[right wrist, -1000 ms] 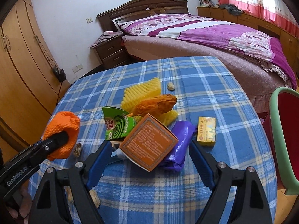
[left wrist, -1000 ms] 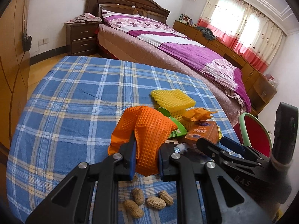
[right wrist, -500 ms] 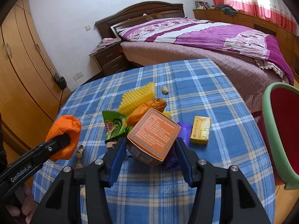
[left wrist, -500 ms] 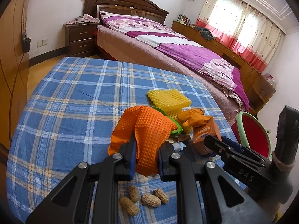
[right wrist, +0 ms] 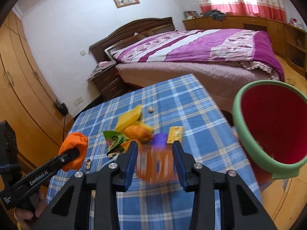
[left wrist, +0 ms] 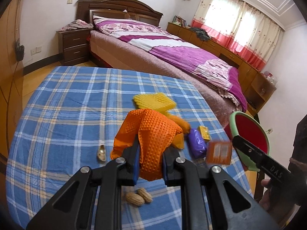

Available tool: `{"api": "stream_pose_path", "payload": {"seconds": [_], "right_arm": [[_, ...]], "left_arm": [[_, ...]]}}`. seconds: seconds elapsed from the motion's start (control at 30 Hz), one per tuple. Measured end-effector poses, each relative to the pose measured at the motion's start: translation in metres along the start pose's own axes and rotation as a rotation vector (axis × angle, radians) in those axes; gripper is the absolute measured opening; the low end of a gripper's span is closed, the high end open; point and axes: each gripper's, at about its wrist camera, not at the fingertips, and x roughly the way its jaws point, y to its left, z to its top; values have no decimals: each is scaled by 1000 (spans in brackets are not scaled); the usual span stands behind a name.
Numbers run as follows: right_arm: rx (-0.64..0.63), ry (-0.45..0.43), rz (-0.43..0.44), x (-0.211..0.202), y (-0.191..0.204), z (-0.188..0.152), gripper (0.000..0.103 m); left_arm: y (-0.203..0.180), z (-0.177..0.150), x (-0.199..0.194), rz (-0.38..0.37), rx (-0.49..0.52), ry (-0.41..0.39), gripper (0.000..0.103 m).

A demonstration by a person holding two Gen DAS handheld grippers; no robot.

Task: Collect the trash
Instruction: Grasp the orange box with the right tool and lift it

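Right gripper (right wrist: pixel 155 160), jaws just closed on the orange box (right wrist: pixel 155 164) beside the bin (right wrist: pixel 255 149); left gripper (left wrist: pixel 150 160) clamped on orange netting (left wrist: pixel 151 134); could drop short if blurred box slips.

White walls, dark wooden bed (left wrist: pixel 153 44) with purple bedding, sunlit curtained window (left wrist: pixel 239 23), wardrobe (right wrist: pixel 17 80)

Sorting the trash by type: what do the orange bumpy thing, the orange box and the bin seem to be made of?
Orange bumpy thing, in the left tool: looks like soft rubber or silicone, matte, dimpled, folding limply.
Orange box, in the right tool: probably printed cardboard, with flat faces and straight edges; motion blur hides detail.
Bin: likely smooth moulded plastic, green rim, red inside.
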Motion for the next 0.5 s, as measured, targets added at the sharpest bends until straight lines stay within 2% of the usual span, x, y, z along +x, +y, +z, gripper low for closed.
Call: {"api": "stream_pose_path", "payload": {"seconds": [0.13,0.3,0.43,0.5], "right_arm": [[19,-23,-20,-12,-12,-1,41],[46,9,-22,-12,-26,-11,42],[72,44,-11,-12,-33,-21,55],[70,58,-10,-13,-33,-27,57]], "left_arm": [[-13,-1,0,-16,24,4,18],[-24,-5,1,-22,51,13,18],[-27,-8,2,-19,56,24,18],[-27,-10,3,-15,55,27,18]]}}
